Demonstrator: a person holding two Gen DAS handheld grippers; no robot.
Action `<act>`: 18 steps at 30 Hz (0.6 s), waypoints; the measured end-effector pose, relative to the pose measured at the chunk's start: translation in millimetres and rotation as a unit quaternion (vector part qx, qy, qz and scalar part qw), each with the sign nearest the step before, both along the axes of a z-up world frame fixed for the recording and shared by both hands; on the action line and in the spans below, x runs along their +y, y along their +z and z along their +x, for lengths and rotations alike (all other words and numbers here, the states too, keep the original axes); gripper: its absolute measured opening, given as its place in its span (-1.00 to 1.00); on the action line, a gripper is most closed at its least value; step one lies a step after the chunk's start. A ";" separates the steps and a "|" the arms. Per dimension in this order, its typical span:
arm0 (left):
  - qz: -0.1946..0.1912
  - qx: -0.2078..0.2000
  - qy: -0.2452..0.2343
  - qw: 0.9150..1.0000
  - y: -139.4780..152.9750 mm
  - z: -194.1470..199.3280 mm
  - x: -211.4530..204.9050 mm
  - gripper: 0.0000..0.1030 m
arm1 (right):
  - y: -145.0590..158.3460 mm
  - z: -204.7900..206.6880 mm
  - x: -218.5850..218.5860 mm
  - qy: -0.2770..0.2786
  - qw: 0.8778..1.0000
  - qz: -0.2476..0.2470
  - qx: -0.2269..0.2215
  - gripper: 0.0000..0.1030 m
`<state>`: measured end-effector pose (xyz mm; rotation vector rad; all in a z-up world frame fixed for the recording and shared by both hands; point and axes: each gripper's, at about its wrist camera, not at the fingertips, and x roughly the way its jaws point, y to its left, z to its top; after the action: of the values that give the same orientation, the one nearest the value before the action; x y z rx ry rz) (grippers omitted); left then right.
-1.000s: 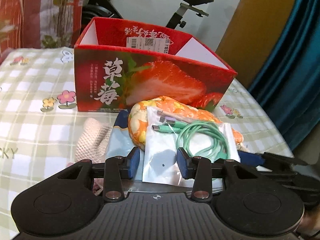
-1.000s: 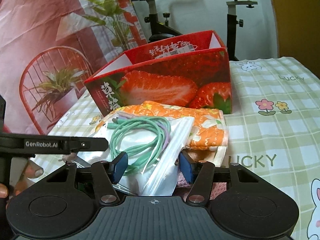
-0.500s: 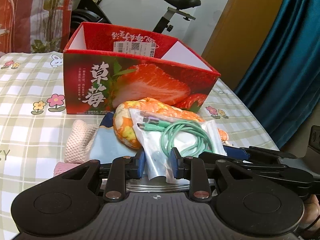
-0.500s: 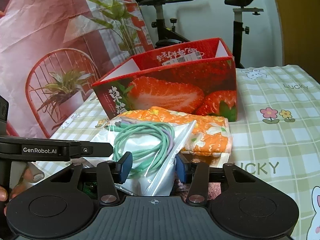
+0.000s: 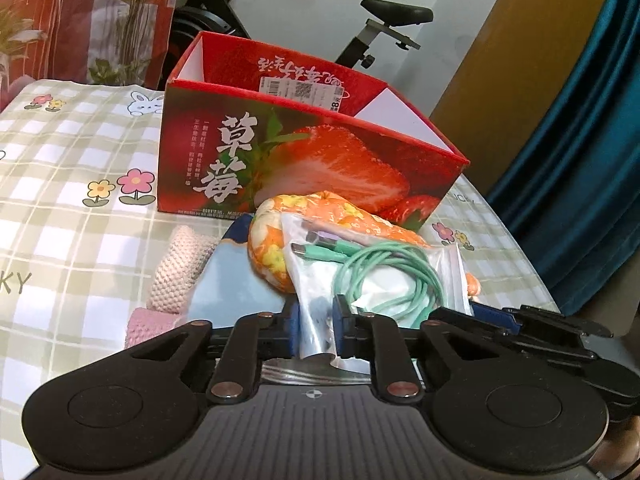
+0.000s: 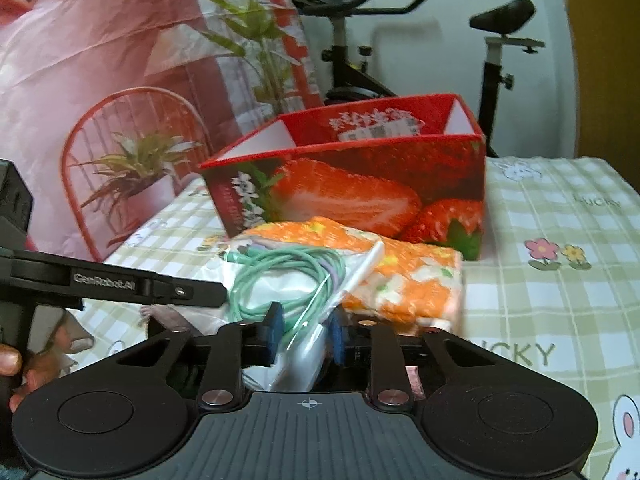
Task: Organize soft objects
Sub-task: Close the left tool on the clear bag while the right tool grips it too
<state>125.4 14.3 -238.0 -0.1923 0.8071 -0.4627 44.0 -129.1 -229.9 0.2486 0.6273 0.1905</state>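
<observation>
Checked cloth [image 5: 60, 208] under everything, bike [image 6: 504, 40] behind; red box [image 5: 304, 160] open at back; cable bag [image 5: 372, 276] atop orange cloth [image 6: 404, 276] before it; left gripper [image 5: 316, 330] clenched on bag's near edge; right gripper [image 6: 306, 334] clenched on its other corner. Likely lifting step; next: raise together, carry over rim, release inside.

left tongs [image 5: 316, 330]: black, blue pads | right tongs [image 6: 306, 330]: black, blue pads
</observation>
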 end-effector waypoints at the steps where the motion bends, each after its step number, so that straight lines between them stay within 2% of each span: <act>1: 0.000 -0.001 0.000 1.000 -1.3 -2.1 0.3 -0.67 | 0.8 -0.6 0.9 0.002 1.000 -0.004 -0.003 -0.58; 18: -0.012 -0.005 -0.006 1.000 -9.8 -10.3 6.4 -0.67 | -3.8 1.7 -1.5 0.006 1.000 0.008 0.003 -0.61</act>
<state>115.1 20.8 -247.8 -0.2068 0.7934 -0.4833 45.7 -130.6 -233.7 0.2604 0.6337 0.2055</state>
